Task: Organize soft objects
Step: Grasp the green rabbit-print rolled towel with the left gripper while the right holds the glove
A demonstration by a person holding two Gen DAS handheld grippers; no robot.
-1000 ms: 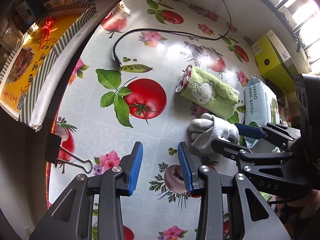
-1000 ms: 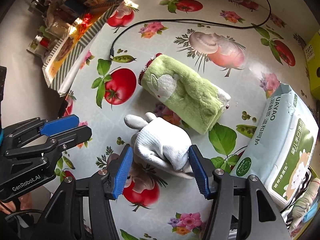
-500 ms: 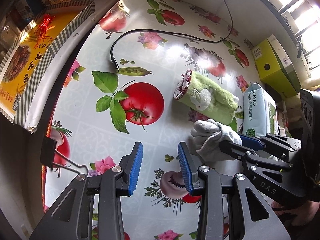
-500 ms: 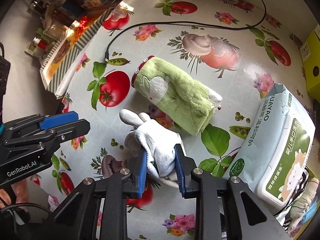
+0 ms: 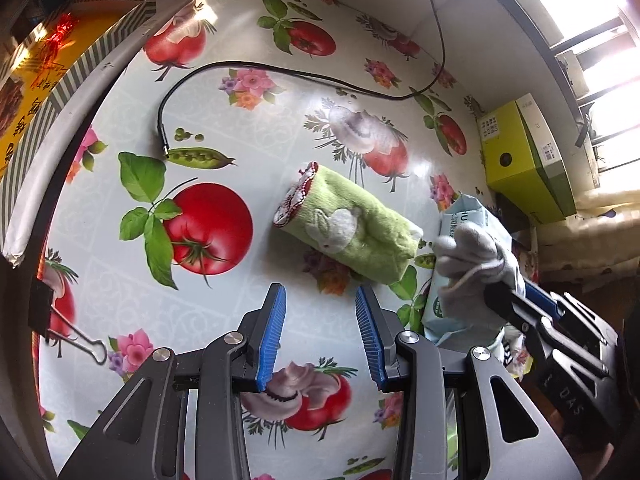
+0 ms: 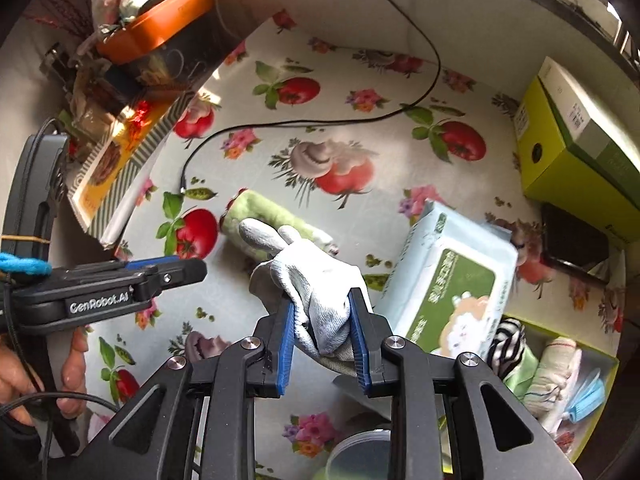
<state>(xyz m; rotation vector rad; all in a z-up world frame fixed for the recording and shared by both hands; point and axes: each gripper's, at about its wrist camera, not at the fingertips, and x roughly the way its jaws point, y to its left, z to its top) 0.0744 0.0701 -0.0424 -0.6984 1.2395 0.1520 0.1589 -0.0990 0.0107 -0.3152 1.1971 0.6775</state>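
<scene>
The white knit glove (image 6: 316,280) is hanging clear of the tabletop (image 6: 360,80), pinched at its cuff by the right gripper (image 6: 322,344), whose blue fingers (image 6: 286,344) are clamped on the bunched fabric while the glove's digits are pointing away from the camera toward the rolled green towel (image 6: 272,216). Down to the right of the glove, past the pack of wet wipes (image 6: 448,280), a green-rimmed bin (image 6: 568,332) is holding a striped cloth, a rolled towel and a blue mask; that is probably where the glove is heading, so the carry would be running rightward over or around the wipes pack. The bin looks crowded, with little open room. The rolled towel is lying on the tabletop with its long axis slanting from upper left to lower right, just ahead of the left gripper (image 5: 320,344), whose fingers are standing apart with nothing between them. That hand is the nearer one to the towel, with bare tabletop around it.
</scene>
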